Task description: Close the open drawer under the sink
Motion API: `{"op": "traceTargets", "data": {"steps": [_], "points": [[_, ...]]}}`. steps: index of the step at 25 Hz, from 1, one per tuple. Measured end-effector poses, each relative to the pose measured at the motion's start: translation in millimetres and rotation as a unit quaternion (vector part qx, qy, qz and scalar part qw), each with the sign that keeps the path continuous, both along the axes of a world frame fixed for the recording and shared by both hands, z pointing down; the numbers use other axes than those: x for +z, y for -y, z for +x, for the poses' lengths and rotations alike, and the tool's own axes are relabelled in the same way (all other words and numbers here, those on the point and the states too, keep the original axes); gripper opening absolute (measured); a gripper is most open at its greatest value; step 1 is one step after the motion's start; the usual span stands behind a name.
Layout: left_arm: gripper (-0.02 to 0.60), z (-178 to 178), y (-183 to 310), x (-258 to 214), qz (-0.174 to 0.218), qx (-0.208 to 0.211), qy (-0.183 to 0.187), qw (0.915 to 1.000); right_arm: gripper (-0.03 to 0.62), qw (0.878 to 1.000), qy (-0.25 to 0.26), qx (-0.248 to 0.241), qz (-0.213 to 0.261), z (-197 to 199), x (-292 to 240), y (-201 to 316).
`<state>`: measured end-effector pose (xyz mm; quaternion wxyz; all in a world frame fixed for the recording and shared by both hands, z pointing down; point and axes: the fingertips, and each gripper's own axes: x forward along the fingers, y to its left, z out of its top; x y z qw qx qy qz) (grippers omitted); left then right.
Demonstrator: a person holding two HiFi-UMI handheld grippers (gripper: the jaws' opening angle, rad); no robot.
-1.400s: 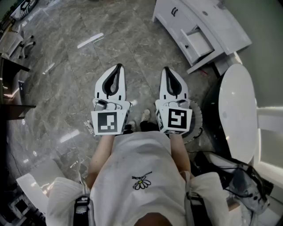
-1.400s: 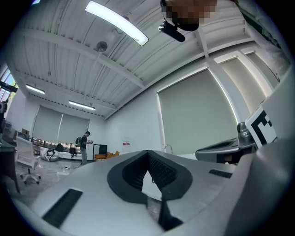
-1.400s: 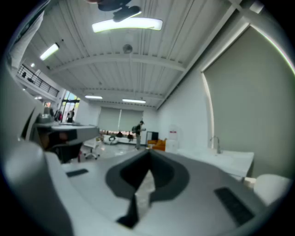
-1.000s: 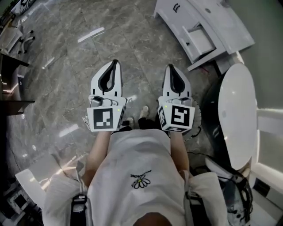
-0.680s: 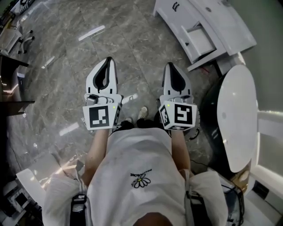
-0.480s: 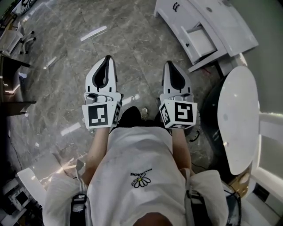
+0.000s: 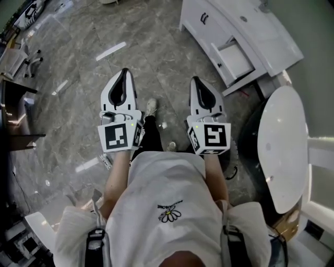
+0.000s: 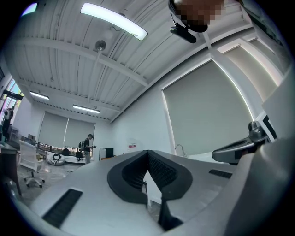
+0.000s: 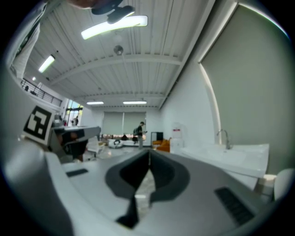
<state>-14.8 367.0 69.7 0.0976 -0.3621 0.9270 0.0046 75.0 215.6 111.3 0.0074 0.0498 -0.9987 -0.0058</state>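
While the left gripper (image 7: 125, 73) and right gripper (image 7: 195, 82) were closed and empty, an off-centre push could have skewed the open drawer (image 7: 233, 58).

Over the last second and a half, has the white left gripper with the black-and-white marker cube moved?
Yes. In the head view the left gripper has shifted leftward and a little up the frame, widening its gap from the white sink cabinet.
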Motion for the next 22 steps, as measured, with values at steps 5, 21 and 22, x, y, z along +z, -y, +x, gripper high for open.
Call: {"op": "traceTargets", "data": {"steps": [5,21,22], "points": [[0.02,-54.8,22.1,11.4,0.005,0.003,-0.01,0.9999,0.029,1.0,-0.006,0.01,0.011,-45.9,2.7,19.3],[0.02,-280.7,108.0,-8.7,0.003,0.085,0.006,0.9964,0.029,0.998,-0.003,0.059,-0.007,-280.8,-14.8,90.6],[0.021,-293.7,110.5,-11.2,0.002,0.093,0.008,0.9956,0.029,0.998,0.001,0.064,-0.006,-294.6,-17.9,93.5]]}}
